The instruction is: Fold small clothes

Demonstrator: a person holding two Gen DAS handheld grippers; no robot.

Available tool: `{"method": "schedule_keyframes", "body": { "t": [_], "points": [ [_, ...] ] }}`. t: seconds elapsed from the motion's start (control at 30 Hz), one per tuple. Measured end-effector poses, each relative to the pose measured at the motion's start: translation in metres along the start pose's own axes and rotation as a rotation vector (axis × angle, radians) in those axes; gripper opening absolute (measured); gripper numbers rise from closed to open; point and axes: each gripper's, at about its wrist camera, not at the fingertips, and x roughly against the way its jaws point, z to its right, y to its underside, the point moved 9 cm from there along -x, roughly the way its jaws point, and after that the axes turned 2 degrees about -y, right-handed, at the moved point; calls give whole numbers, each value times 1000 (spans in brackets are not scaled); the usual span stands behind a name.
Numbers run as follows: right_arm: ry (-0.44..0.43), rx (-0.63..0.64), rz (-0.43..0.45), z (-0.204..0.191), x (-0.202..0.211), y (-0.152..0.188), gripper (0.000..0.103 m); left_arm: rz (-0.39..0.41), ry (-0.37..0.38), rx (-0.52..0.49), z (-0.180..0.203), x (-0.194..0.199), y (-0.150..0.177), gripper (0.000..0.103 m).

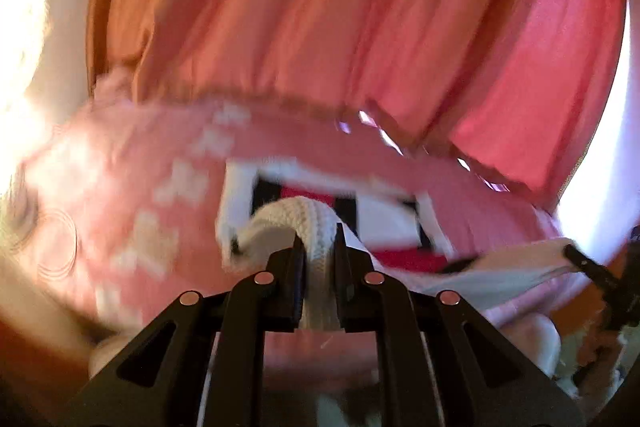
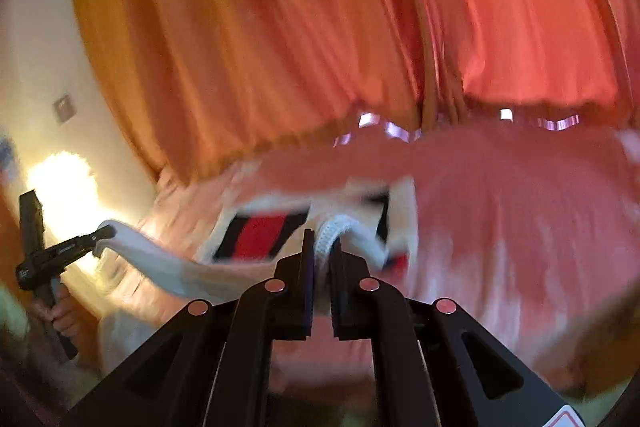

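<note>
A small white knit garment (image 1: 384, 215) with red and black stripes hangs stretched between my two grippers, lifted above the pink bedspread (image 1: 120, 187). My left gripper (image 1: 319, 235) is shut on its white ribbed edge (image 1: 296, 211). In the same view my right gripper (image 1: 571, 251) pinches the cloth at the far right. In the right wrist view my right gripper (image 2: 322, 239) is shut on the ribbed edge (image 2: 340, 225). The garment (image 2: 260, 237) sags away to the left, where my left gripper (image 2: 102, 235) grips its far end, with a hand (image 2: 60, 315) on the handle.
Orange and red curtains (image 2: 320, 27) hang close behind the bed. The pink bedspread (image 2: 520, 207) with white patterns fills the space below the garment. A pale wall with a switch plate (image 2: 64, 109) and a bright patch of light (image 2: 64, 187) lies to the left.
</note>
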Motion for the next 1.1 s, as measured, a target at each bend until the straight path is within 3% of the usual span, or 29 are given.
{"method": "schedule_keyframes", "body": {
  "t": [0.1, 0.2, 0.33, 0.4, 0.47, 0.53, 0.57, 0.6, 0.63, 0.67, 0.7, 0.83, 0.97, 1.1],
  "points": [
    [-2, -76, -39, 30, -75, -34, 6, 7, -60, 6, -6, -68, -39, 12],
    [24, -143, -168, 66, -166, -37, 6, -56, -181, -19, -20, -155, -54, 12],
    [104, -189, -329, 101, -259, -7, 6, -266, -249, 31, -51, -268, -29, 12],
    [115, -214, -387, 113, -286, 9, 7, -304, -277, 47, -63, -299, -15, 15],
    [127, -203, -439, 117, -305, 21, 14, -318, -294, 23, -69, -311, -7, 19],
    [141, -173, -418, 118, -305, 16, 20, -318, -293, 10, -69, -317, -6, 28],
    [145, -164, -387, 117, -301, 9, 28, -304, -295, 5, -68, -316, -9, 33],
    [141, -159, -350, 114, -294, 1, 34, -283, -302, 2, -69, -313, -13, 45],
    [137, -157, -320, 112, -289, -6, 46, -251, -304, 7, -72, -307, -20, 58],
    [136, -148, -280, 110, -282, -13, 55, -228, -300, 12, -71, -302, -26, 65],
    [141, -132, -247, 108, -276, -19, 58, -207, -295, 17, -72, -297, -31, 74],
    [164, -48, -255, 105, -276, -18, 61, -157, -283, 0, -81, -282, -44, 80],
    [190, 31, -364, 103, -300, 10, 61, -197, -288, -6, -98, -289, -34, 80],
    [200, 34, -417, 103, -314, 25, 61, -260, -288, -59, -99, -308, -18, 80]
  ]
}}
